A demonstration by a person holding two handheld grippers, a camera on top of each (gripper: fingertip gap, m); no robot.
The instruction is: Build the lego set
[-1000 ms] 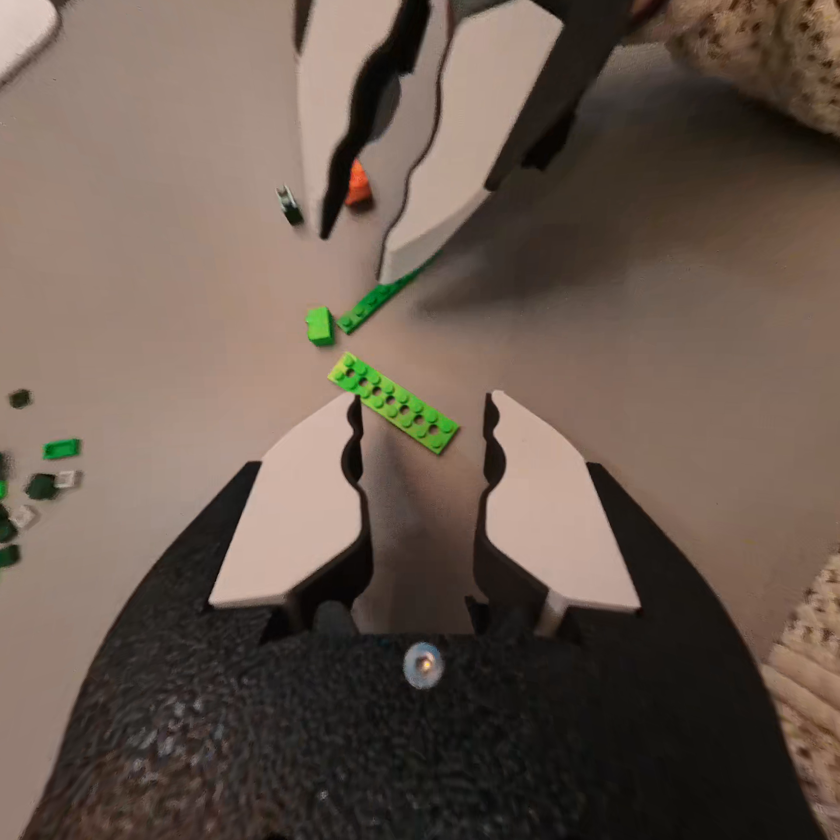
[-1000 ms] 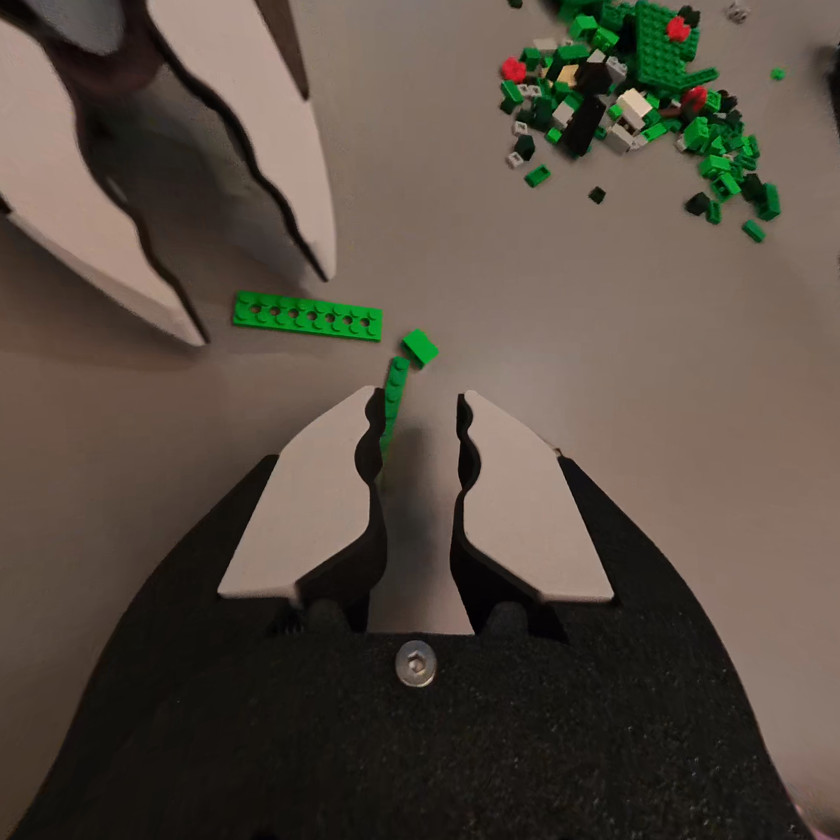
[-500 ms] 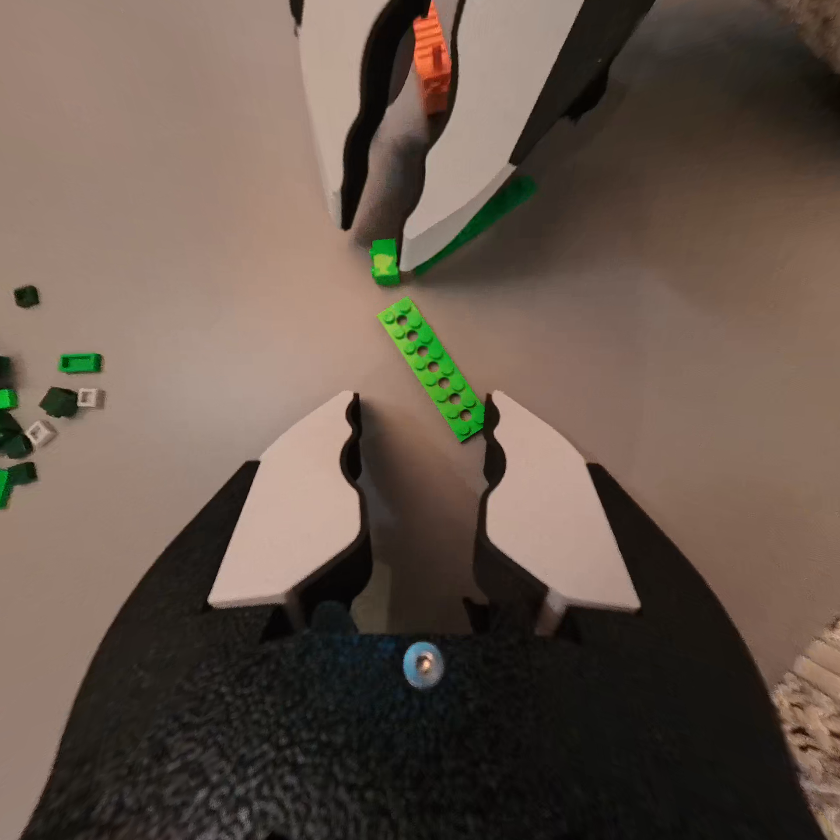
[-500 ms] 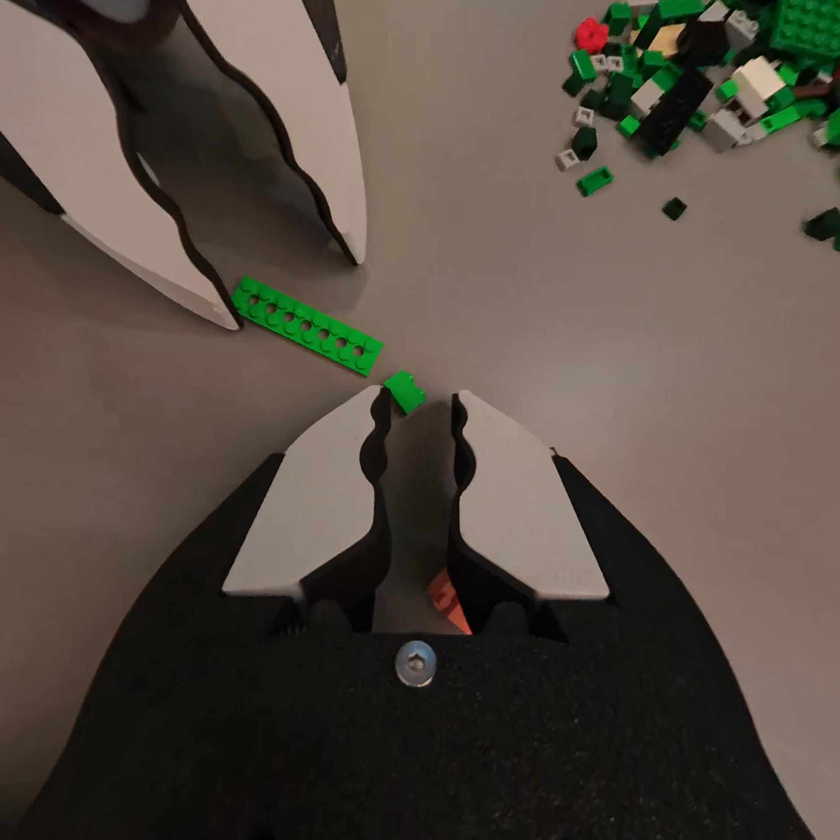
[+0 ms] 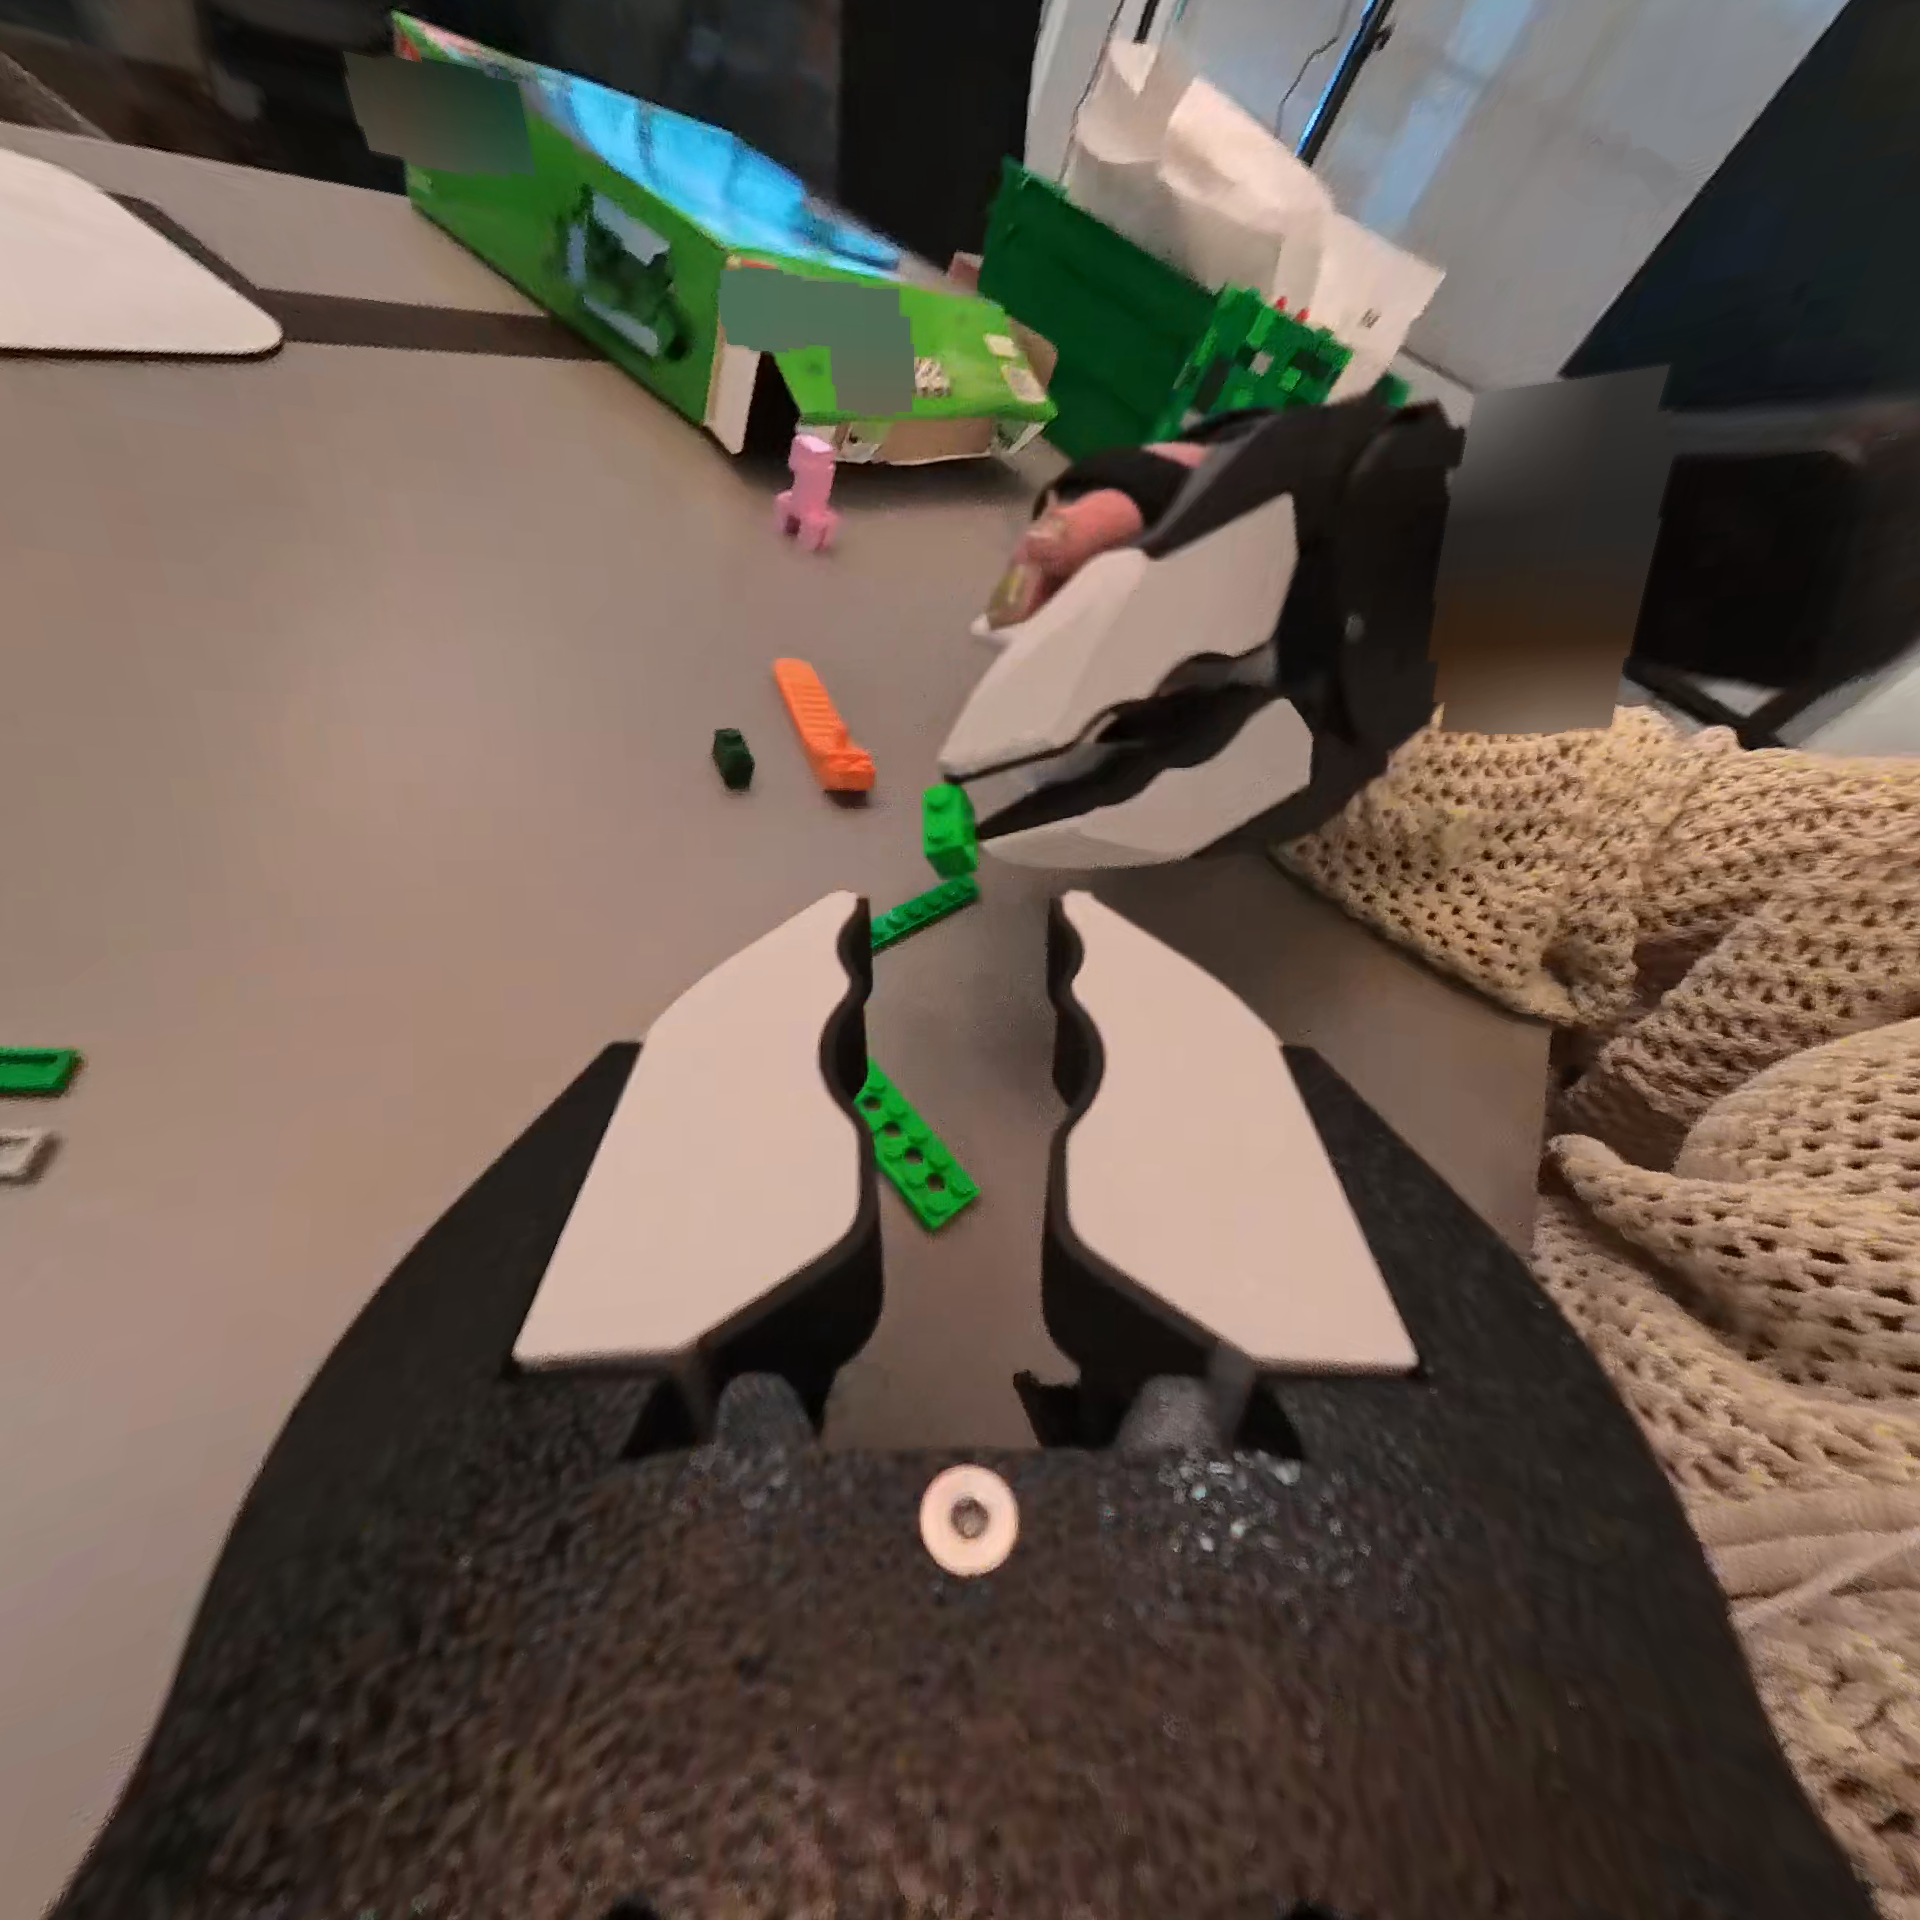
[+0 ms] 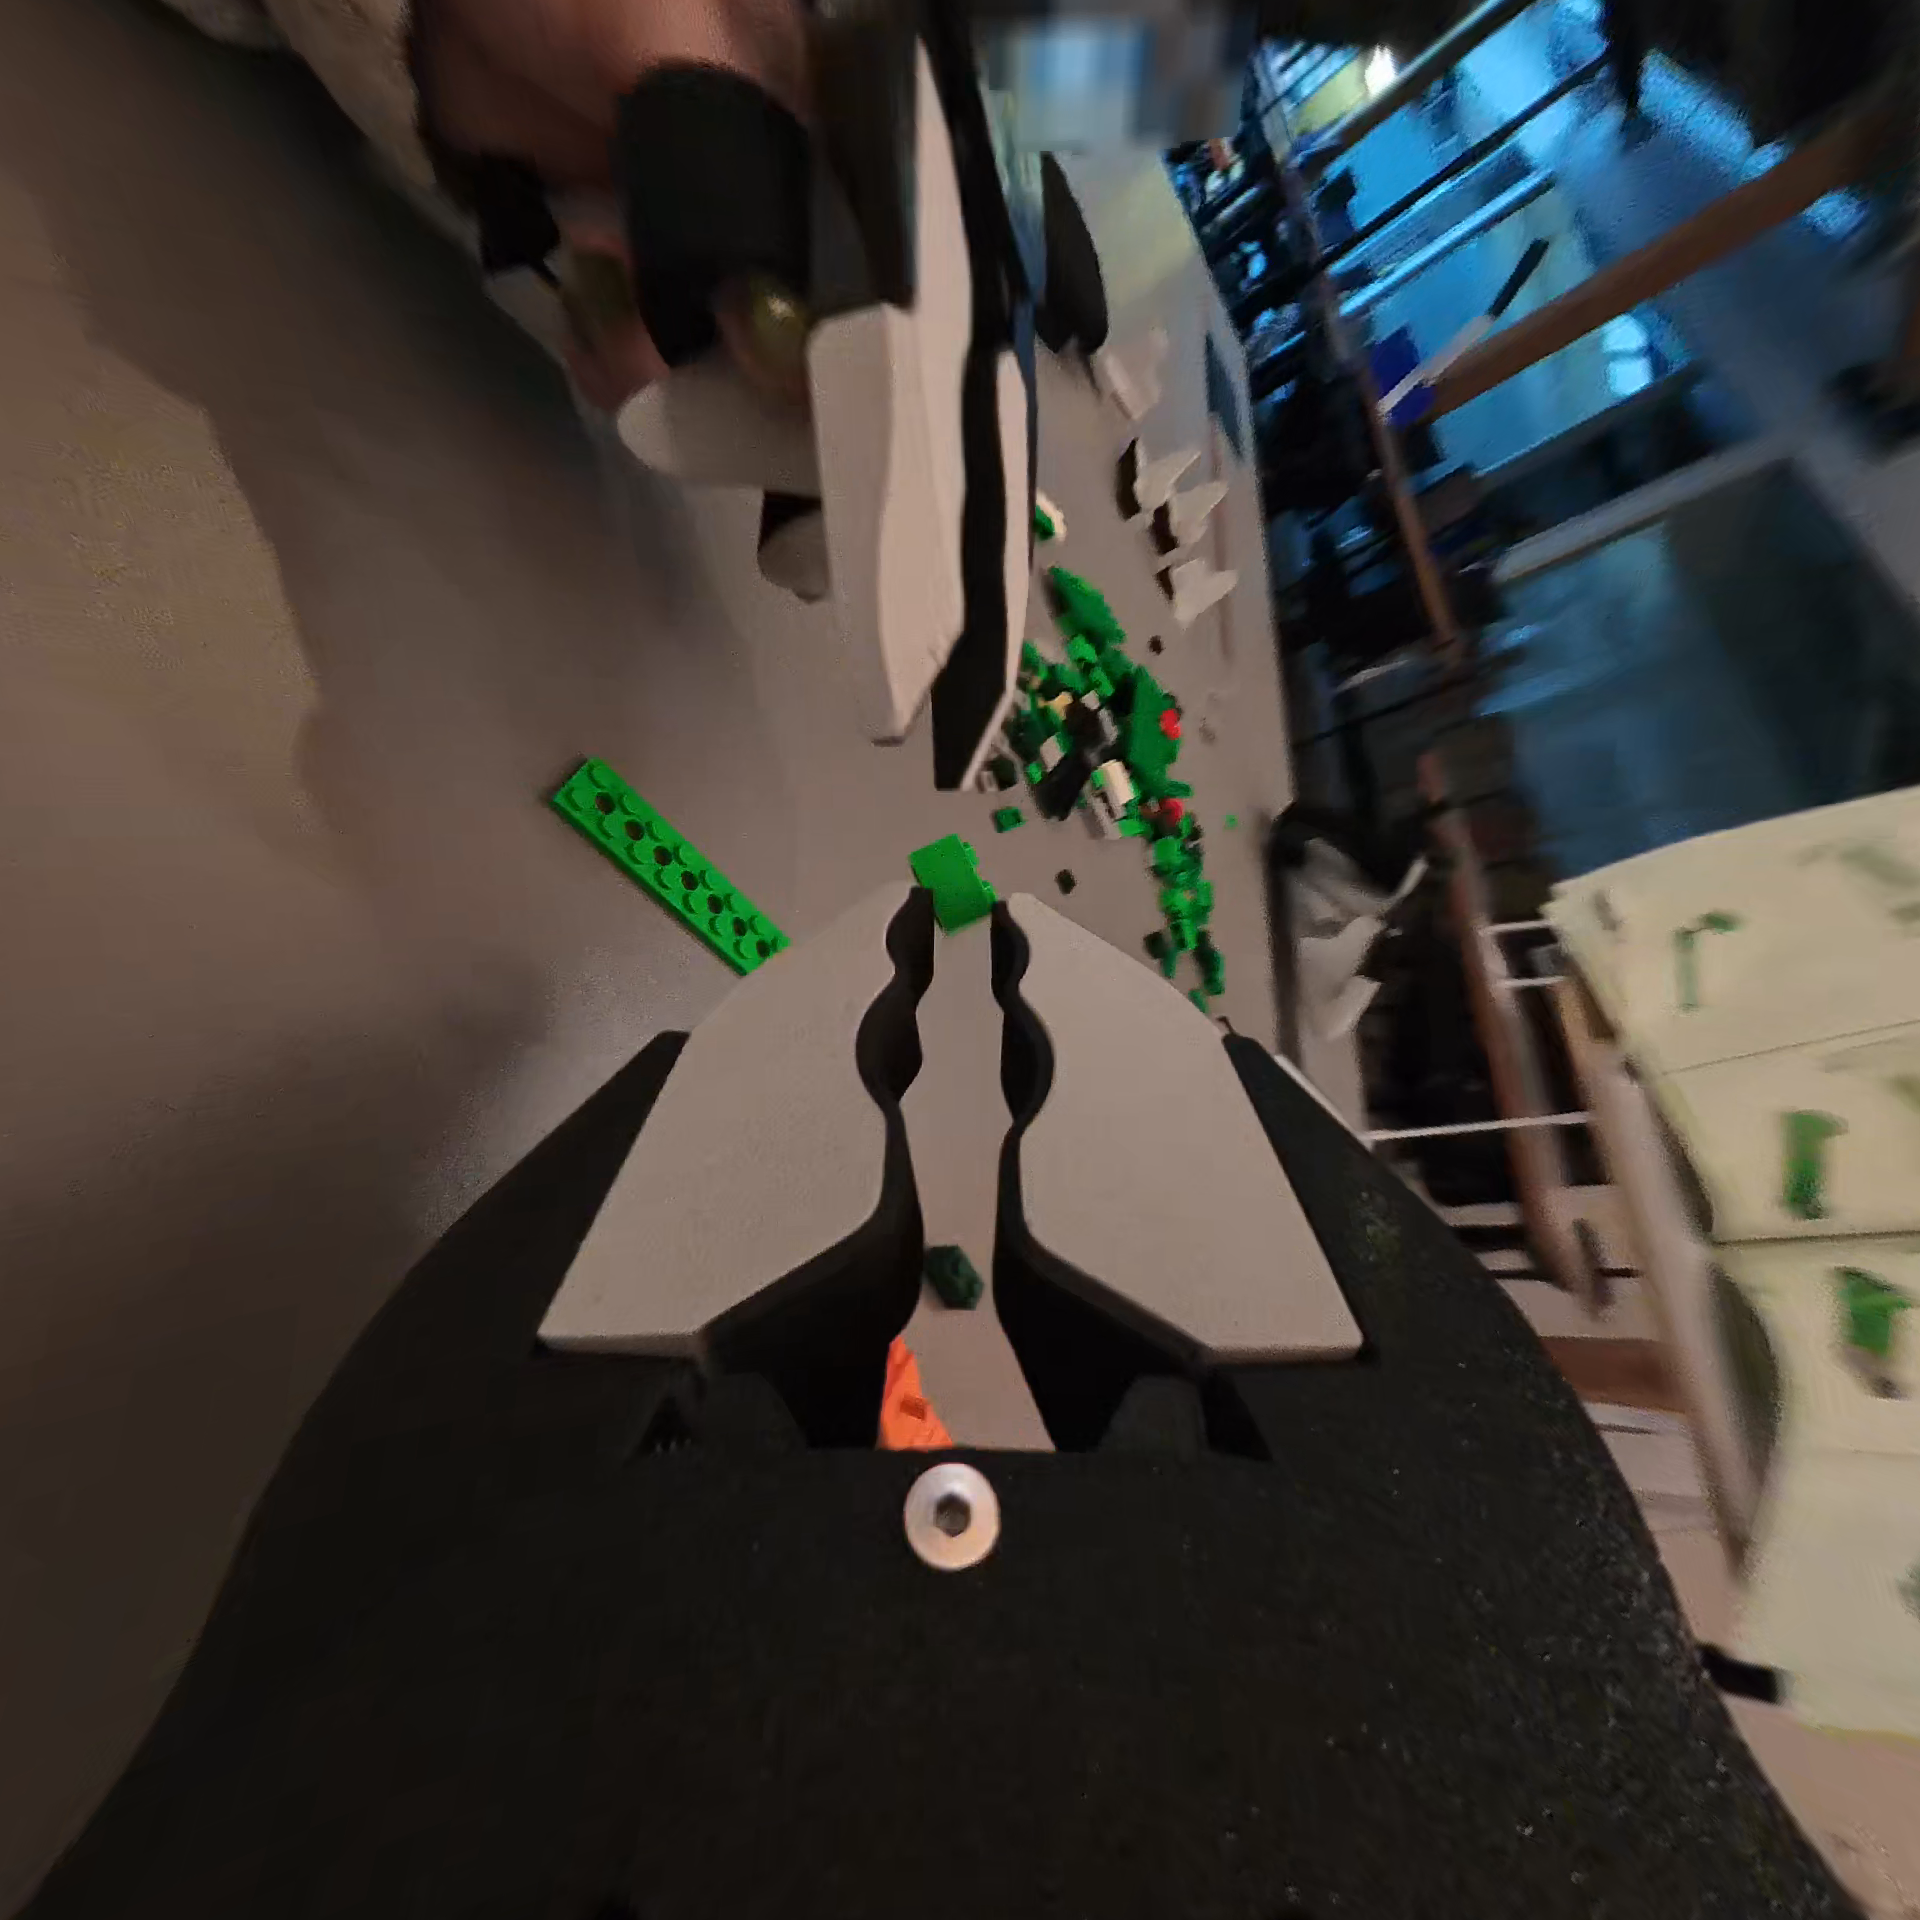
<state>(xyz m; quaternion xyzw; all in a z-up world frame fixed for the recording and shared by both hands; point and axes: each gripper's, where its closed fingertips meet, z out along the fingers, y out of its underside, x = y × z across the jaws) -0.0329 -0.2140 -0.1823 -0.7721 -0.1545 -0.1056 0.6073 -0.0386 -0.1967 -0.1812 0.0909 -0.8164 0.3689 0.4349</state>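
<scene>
My right gripper (image 6: 951,914) is shut on a small bright green brick (image 6: 951,883) at its fingertips and holds it above the grey table (image 5: 416,727). The left wrist view shows the same brick (image 5: 949,828) pinched in that gripper (image 5: 971,805), which is turned on its side. My left gripper (image 5: 956,914) is open and holds nothing. A green plate with holes (image 5: 914,1153) lies flat on the table beneath the gap, next to the left finger; it also shows in the right wrist view (image 6: 665,862). A narrow green plate (image 5: 925,912) lies just past my left fingertips.
An orange brick separator (image 5: 821,727) and a small dark green brick (image 5: 732,756) lie farther out. A pile of loose bricks (image 6: 1122,748) lies beyond. A green box (image 5: 727,291), a pink figure (image 5: 805,499) and a green built part (image 5: 1247,364) stand at the back. A knit sleeve (image 5: 1662,935) is on the right.
My right gripper closed on the small green brick, lifted it off the table and rolled onto its side. My left gripper tilted up, its jaws narrowed, and the holed plate now lies under its gap.
</scene>
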